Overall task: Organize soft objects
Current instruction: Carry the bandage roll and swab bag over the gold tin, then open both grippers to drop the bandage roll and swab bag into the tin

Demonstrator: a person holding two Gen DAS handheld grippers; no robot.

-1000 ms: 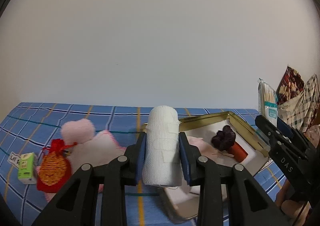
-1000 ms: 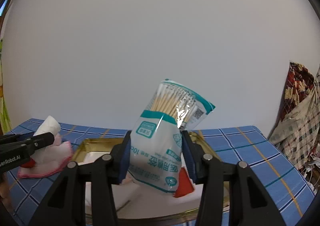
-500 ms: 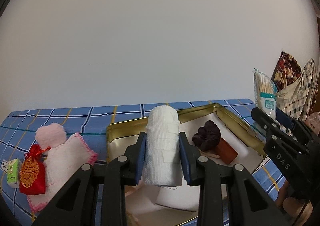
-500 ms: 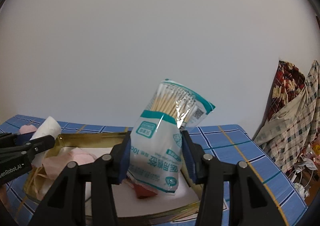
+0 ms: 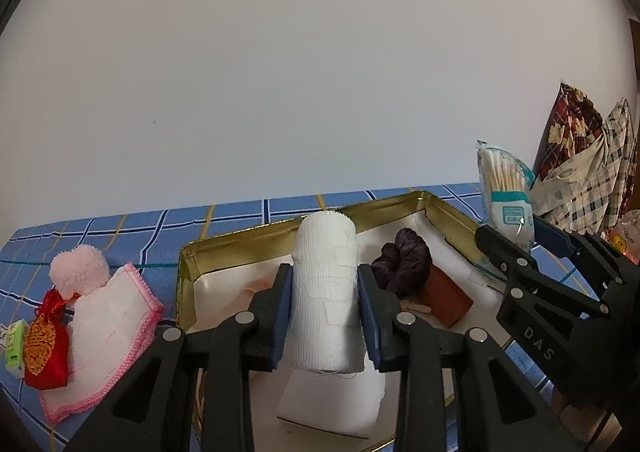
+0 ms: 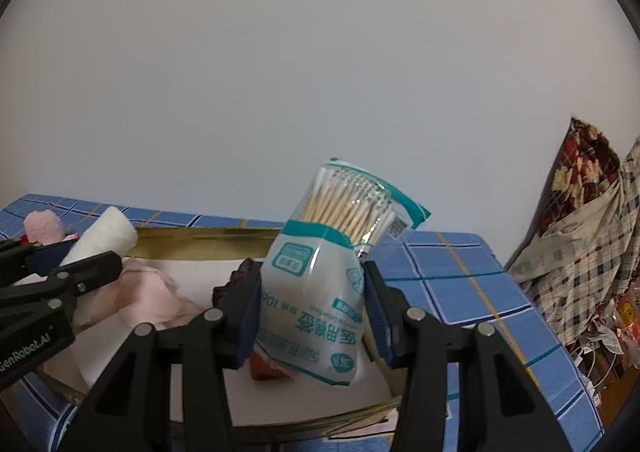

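Note:
My left gripper is shut on a white gauze roll, held upright over the gold tin tray. My right gripper is shut on a bag of cotton swabs, held above the tray's right part. The bag also shows in the left wrist view. In the tray lie a dark purple scrunchie, a brown block, a pale pink cloth and a white pad.
On the blue checked cloth left of the tray lie a pink-edged white cloth, a pink pom-pom, a red pouch and a small green box. Plaid fabric hangs at right.
Both grippers have moved further over the tray with their loads still held. In the left wrist view the tray has shifted left and come nearer.

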